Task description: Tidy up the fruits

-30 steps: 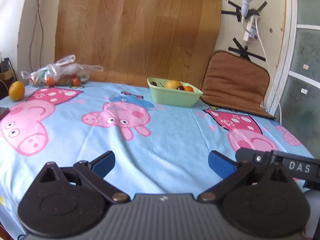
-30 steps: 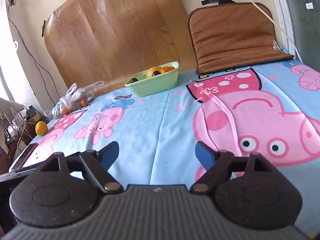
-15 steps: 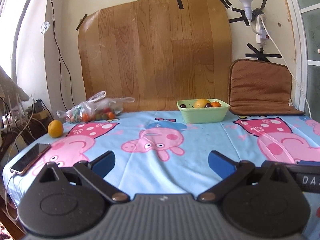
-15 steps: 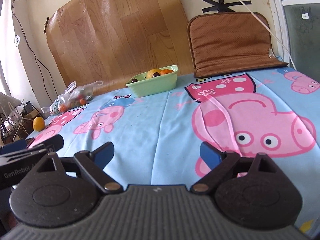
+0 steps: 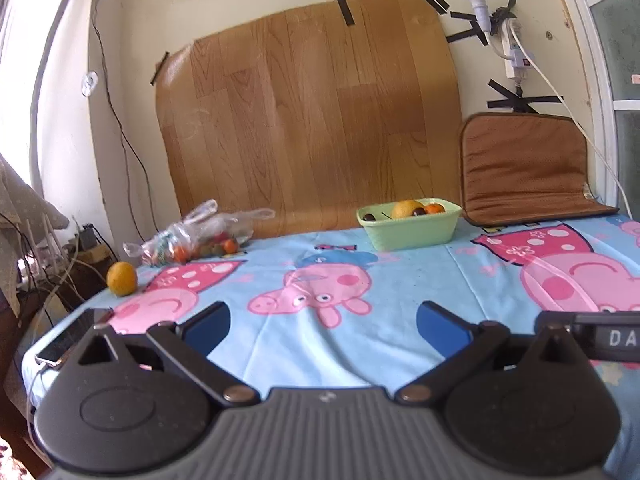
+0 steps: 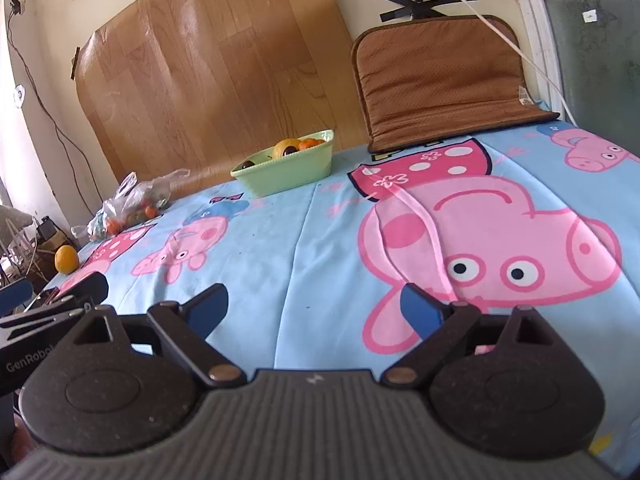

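Note:
A light green bowl (image 5: 410,226) holding an orange, dark cherries and small orange fruits stands at the back of the table; it also shows in the right wrist view (image 6: 286,168). A loose orange (image 5: 122,278) lies at the table's left edge, also in the right wrist view (image 6: 66,259). A clear plastic bag of small fruits (image 5: 196,238) lies at the back left, also in the right wrist view (image 6: 132,202). My left gripper (image 5: 323,326) is open and empty over the near table. My right gripper (image 6: 315,307) is open and empty, right of the left one.
The table has a blue Peppa Pig cloth (image 5: 320,280). A phone (image 5: 70,338) lies at its front left corner. A brown cushion (image 5: 524,168) leans at the back right. A wood-pattern sheet (image 5: 312,120) covers the wall. Cables hang at the left.
Both grippers have pulled back and tilted up, so more of the table and wall shows. Both stay open and empty. Nothing on the table has moved.

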A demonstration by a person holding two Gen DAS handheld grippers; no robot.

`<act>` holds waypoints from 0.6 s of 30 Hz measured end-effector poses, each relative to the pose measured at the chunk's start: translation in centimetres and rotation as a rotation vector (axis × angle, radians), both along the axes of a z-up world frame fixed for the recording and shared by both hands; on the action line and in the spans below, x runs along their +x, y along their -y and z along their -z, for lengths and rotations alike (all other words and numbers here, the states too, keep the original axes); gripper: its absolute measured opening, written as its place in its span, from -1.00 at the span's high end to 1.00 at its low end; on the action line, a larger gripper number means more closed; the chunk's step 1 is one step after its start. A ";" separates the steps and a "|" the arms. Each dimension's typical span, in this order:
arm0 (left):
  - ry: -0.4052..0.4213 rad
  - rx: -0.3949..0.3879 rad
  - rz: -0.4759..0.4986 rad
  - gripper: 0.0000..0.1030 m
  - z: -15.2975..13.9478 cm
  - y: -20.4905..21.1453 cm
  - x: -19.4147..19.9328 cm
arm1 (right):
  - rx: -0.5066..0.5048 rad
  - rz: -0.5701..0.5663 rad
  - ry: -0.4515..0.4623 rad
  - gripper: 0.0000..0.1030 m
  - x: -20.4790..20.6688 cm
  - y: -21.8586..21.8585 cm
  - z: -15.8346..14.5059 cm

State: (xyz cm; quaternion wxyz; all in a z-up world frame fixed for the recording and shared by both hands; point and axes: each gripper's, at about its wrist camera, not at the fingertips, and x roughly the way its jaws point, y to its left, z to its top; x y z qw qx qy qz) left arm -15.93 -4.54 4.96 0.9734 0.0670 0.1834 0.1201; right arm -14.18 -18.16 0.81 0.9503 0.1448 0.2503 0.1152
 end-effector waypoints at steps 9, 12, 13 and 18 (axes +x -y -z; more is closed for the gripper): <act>-0.034 -0.036 0.022 -1.00 0.5 0.1 0.5 | -0.024 -0.017 -0.033 -0.84 0.3 -0.1 0.4; -0.058 -0.017 0.018 -1.00 0.8 0.5 0.6 | -0.023 -0.012 -0.024 -0.84 0.0 0.3 0.4; -0.066 -0.011 0.014 -1.00 0.9 0.6 0.7 | -0.023 -0.009 -0.024 -0.84 -0.1 0.5 0.4; -0.081 -0.019 0.022 -1.00 0.4 0.8 0.4 | -0.003 -0.012 -0.009 -0.84 -0.3 1.0 0.4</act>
